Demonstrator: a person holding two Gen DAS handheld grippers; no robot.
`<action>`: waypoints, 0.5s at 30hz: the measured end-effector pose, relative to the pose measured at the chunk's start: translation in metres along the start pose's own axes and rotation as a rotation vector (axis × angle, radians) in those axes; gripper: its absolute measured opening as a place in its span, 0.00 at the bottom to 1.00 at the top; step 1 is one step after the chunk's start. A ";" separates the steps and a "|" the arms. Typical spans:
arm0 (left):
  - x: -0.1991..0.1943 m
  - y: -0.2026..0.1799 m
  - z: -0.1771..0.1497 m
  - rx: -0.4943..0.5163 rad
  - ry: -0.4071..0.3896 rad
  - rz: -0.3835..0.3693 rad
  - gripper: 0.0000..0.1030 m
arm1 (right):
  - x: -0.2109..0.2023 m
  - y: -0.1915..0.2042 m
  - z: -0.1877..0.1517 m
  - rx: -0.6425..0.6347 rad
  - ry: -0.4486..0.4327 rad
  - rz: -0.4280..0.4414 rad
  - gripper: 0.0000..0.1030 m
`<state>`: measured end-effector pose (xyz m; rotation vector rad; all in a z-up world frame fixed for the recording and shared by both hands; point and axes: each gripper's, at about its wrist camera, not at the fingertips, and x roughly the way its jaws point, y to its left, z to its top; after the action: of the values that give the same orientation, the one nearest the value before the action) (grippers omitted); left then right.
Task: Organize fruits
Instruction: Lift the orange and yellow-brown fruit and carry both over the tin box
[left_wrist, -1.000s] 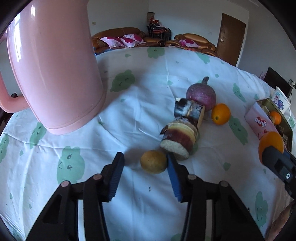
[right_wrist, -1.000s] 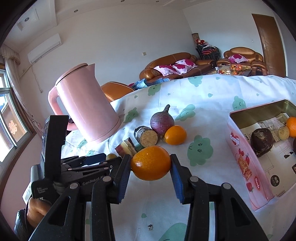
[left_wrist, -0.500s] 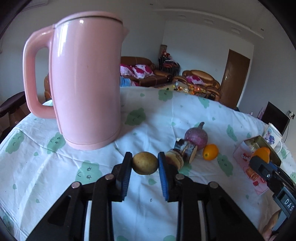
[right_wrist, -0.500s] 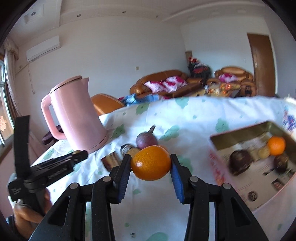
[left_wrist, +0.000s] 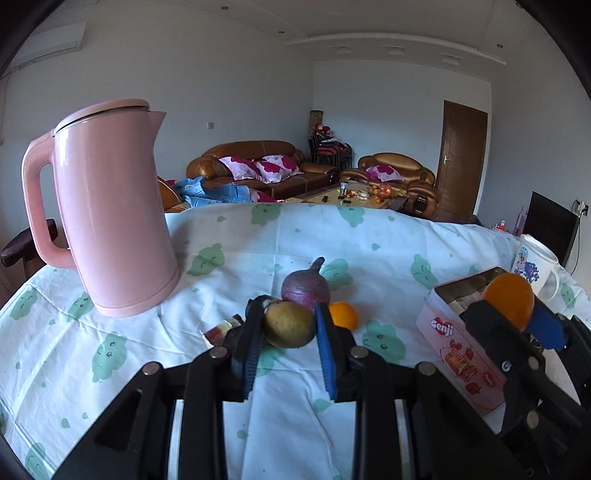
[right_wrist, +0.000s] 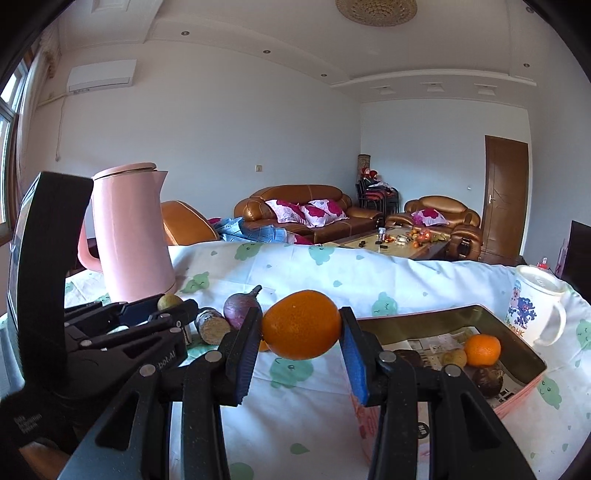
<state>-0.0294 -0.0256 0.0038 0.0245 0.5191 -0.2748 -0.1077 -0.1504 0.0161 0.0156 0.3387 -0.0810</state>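
Observation:
My left gripper (left_wrist: 288, 328) is shut on a yellow-brown fruit (left_wrist: 290, 324) and holds it above the tablecloth. My right gripper (right_wrist: 301, 332) is shut on an orange (right_wrist: 302, 329), held just left of the open pink tin (right_wrist: 517, 332). The tin holds a small orange (right_wrist: 482, 349), a yellowish fruit (right_wrist: 454, 357) and dark fruits (right_wrist: 487, 376). On the cloth lie a purple root vegetable (left_wrist: 306, 286), another orange (left_wrist: 343, 314) and cut brown pieces (right_wrist: 212, 325). The right gripper with its orange (left_wrist: 509, 301) shows in the left wrist view, over the tin (left_wrist: 458, 343).
A tall pink kettle (left_wrist: 110, 206) stands at the left of the table. A white printed mug (right_wrist: 535, 310) stands behind the tin at the right. The table's far edge drops off to a living room with sofas.
My left gripper closed on the yellow-brown fruit and lifted it off the cloth. My right gripper carried the orange rightward, close to the tin.

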 end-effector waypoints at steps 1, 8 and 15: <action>0.000 -0.002 -0.001 0.001 0.001 0.006 0.29 | 0.000 -0.001 0.000 0.002 0.001 -0.001 0.43; -0.006 -0.010 -0.005 0.017 -0.002 0.033 0.29 | -0.007 -0.004 -0.002 -0.016 -0.004 -0.011 0.43; -0.009 -0.018 -0.008 0.015 -0.007 0.045 0.29 | -0.015 -0.021 -0.005 0.002 -0.003 -0.032 0.43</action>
<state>-0.0459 -0.0400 0.0019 0.0499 0.5088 -0.2348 -0.1253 -0.1696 0.0165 0.0119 0.3362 -0.1129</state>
